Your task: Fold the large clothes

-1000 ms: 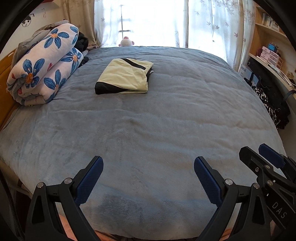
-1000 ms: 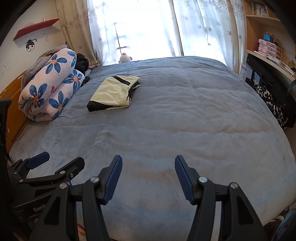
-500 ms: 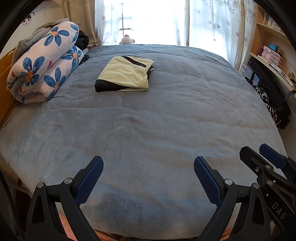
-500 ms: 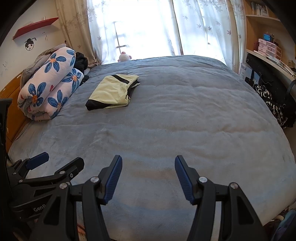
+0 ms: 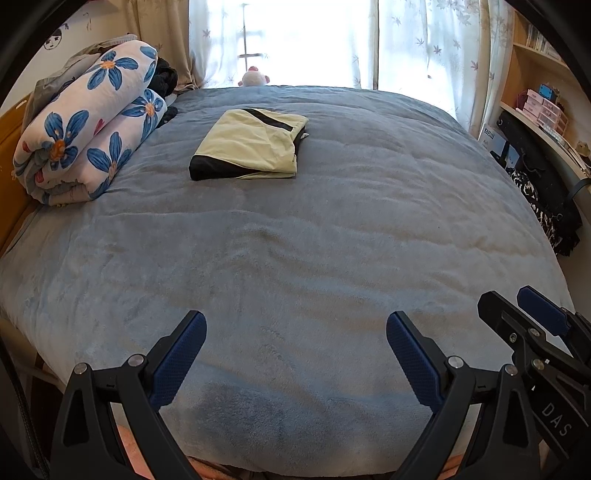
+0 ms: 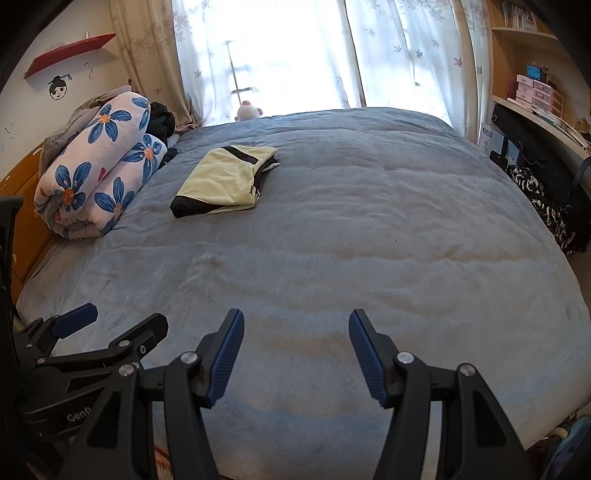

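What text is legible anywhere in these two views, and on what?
"DAS": on the right gripper, seen from the left wrist view.
"Gen", then cut off: on the left gripper, seen from the right wrist view.
Box by the desk: printed label, too blurred to read.
Shelf books: too small.

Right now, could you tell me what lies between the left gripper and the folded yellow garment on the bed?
Only bare blue blanket: the left wrist view shows nothing between the open left gripper and the folded yellow garment.
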Demonstrator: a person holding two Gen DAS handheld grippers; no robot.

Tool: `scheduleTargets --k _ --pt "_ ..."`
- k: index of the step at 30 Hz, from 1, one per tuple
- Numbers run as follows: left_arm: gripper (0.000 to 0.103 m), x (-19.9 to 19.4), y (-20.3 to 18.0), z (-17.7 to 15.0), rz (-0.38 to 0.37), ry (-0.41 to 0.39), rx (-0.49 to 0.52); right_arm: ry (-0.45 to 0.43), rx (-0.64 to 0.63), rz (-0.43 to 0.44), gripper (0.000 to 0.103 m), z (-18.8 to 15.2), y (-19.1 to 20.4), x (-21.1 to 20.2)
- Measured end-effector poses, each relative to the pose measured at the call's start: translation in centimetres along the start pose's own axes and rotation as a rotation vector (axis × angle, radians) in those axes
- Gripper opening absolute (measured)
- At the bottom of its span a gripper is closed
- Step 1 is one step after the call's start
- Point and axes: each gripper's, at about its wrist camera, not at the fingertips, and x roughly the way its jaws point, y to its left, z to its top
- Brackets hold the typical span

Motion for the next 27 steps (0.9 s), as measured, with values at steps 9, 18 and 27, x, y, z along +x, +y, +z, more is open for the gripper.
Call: scheduleTargets --k 9,18,27 --pt "0.096 0.10 0.12 -0.01 -0.001 -0.001 0.001 0.000 -0.001 0.000 0.059 0.04 -0.07 -0.01" --pt "0.096 0.04 0.04 0.00 -0.002 0.000 0.000 0.001 0.000 0.000 0.059 0.07 -0.09 -0.02" --pt "0.096 0.15 0.13 -0.14 -0.001 0.003 0.001 0.002 0.000 0.000 0.059 0.07 -0.12 -0.03"
